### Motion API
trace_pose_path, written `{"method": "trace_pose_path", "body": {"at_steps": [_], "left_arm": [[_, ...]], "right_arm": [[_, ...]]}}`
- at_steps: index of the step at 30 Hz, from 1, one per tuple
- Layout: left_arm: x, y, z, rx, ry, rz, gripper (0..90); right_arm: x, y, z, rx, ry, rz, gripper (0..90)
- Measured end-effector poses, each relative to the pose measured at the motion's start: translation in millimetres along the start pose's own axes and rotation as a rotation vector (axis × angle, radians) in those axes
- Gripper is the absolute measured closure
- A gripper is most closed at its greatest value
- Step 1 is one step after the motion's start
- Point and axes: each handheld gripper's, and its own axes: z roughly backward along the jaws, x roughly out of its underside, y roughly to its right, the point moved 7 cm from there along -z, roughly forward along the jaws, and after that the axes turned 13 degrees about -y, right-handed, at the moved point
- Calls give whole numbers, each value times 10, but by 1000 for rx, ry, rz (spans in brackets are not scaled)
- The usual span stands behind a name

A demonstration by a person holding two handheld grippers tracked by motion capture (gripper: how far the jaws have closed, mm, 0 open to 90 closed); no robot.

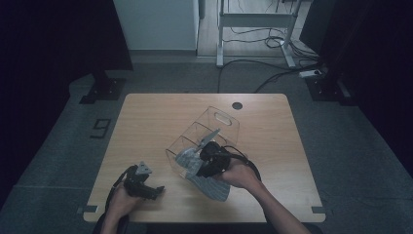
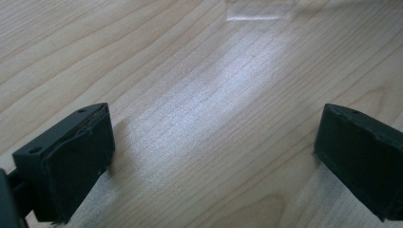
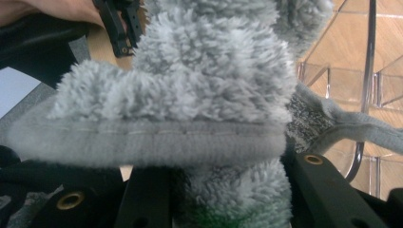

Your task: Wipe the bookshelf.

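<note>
Right gripper [image 1: 197,163] just right of centre on the surface [image 1: 146,126], clamped on a fluffy grey sock [image 1: 207,185]. In the right gripper view, thick pile of the sock [image 3: 209,80] bunched between the black jaws, hemmed cuff folded across the front. In the high view, the rest of the sock trailing toward 5 o'clock from the gripper, lying on the wood beside the hand [image 1: 241,175].

Left gripper [image 1: 155,191] resting near the 7 o'clock edge of the surface, jaws wide apart, bare wood [image 2: 204,95] between them, touching no object.

Clear plastic organiser [image 1: 209,129] at centre, running from the right gripper toward 1 o'clock, split into several compartments with a handle slot at the far end. Right gripper poised at its nearest compartment, part of the sock at that end; far compartments showing just wood through the clear walls.
</note>
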Motion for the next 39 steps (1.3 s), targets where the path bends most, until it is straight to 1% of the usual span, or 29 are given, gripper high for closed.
{"method": "trace_pose_path", "body": {"at_steps": [6, 16, 20, 24, 29, 33, 39], "left_arm": [[-1, -6, -2, -2, 2, 3, 0], [-2, -8, -3, -4, 4, 6, 0], [-2, -8, -3, -4, 4, 7, 0], [-3, -8, -3, -4, 4, 8, 0], [-4, -9, -4, -5, 5, 8, 0], [-4, -9, -4, -5, 6, 9, 0], [-5, -9, -5, -5, 6, 10, 0]], "right_arm": [[82, -2, -44, -2, 12, -6, 629], [159, 3, -132, 13, 31, -1, 631], [200, 11, -188, 6, 31, -15, 630], [225, 21, -235, 5, 39, -15, 630], [270, 31, -320, 5, 33, -21, 631], [312, 36, -411, 17, 16, -21, 632], [347, 47, -501, 20, 15, -26, 631]]}}
